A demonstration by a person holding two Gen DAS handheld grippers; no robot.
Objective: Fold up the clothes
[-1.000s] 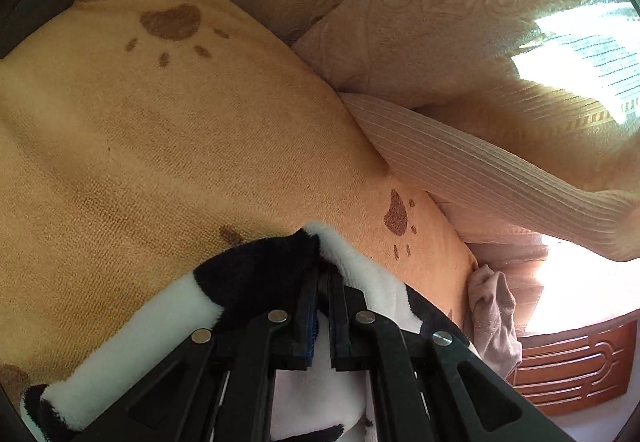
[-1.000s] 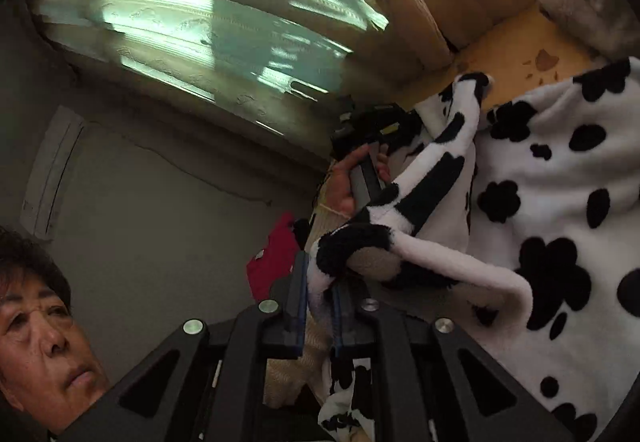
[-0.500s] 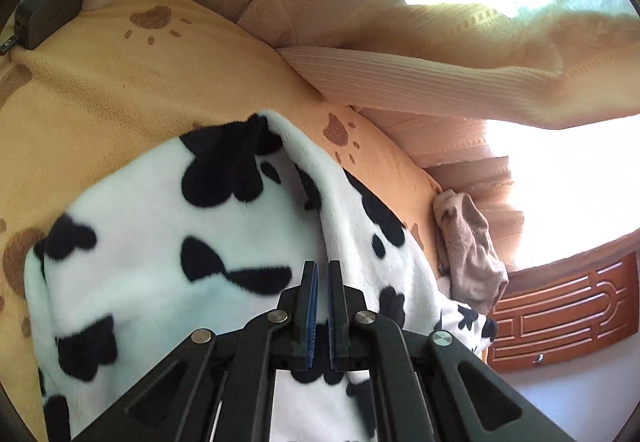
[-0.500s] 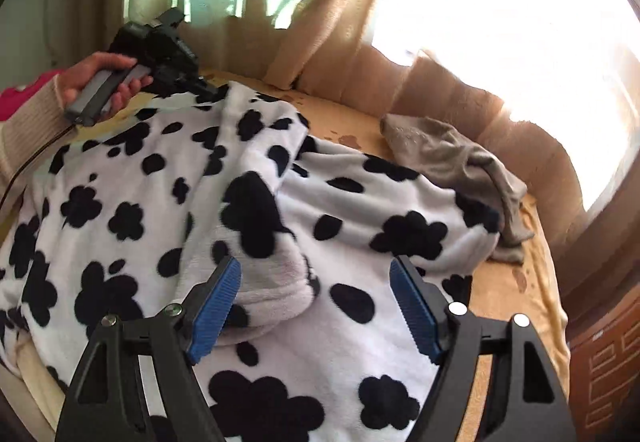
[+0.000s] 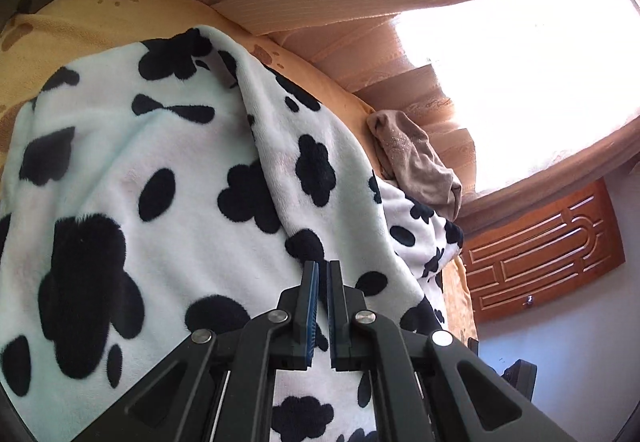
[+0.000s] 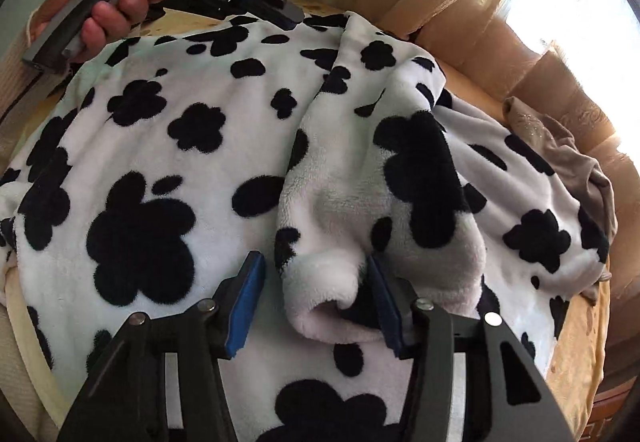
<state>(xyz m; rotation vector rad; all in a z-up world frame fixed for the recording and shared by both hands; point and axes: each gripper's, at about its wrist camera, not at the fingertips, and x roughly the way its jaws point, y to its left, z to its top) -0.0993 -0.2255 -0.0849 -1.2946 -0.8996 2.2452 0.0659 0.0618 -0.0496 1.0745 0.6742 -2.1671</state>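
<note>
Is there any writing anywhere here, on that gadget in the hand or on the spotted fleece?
"GenRobot.AI": white letters on the black body of the left claw, the handheld tool at the top of the right wrist view.
No other text: the cow-print fleece, the paw-print bed cover and the carved wooden panel bear only patterns.

The only legible writing is "GenRobot.AI", in white letters on the black body of the left gripper [image 6: 294, 17], seen from the right wrist view near the top. Nothing else carries readable text.
</note>
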